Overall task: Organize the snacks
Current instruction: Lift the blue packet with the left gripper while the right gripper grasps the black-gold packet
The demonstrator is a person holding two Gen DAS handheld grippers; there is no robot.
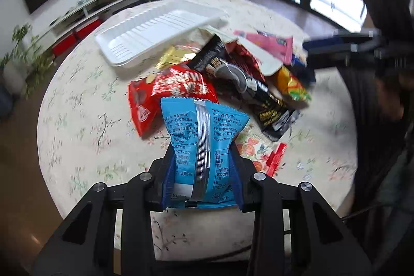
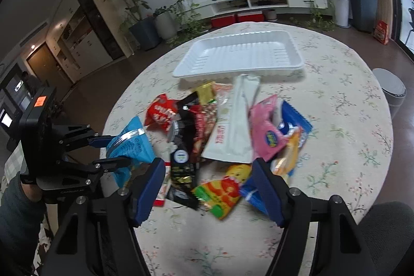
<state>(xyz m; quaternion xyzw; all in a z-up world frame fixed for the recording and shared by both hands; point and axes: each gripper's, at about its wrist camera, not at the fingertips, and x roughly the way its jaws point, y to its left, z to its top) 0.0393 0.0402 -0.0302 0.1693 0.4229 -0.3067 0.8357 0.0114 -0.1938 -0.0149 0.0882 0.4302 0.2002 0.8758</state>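
In the left wrist view my left gripper (image 1: 203, 149) is shut on a light blue snack bag (image 1: 204, 126), held above the table with its printed back seam facing the camera. The right wrist view shows that same gripper (image 2: 116, 150) and bag (image 2: 134, 144) at the left. A pile of snacks lies mid-table: a red bag (image 2: 160, 113), a black packet (image 2: 181, 159), a long white pouch (image 2: 235, 126), a pink packet (image 2: 266, 133) and a yellow-green bag (image 2: 222, 193). My right gripper (image 2: 208, 164) hangs open over the pile's near edge, with the yellow-green bag below its jaws. Behind the pile sits an empty white tray (image 2: 240, 74).
The round table (image 2: 336, 120) wears a floral cloth and drops off on every side. A grey bin (image 2: 390, 89) stands on the floor to the right and a dark chair (image 2: 388, 224) sits at the near right. Potted plants and a low TV shelf line the far wall.
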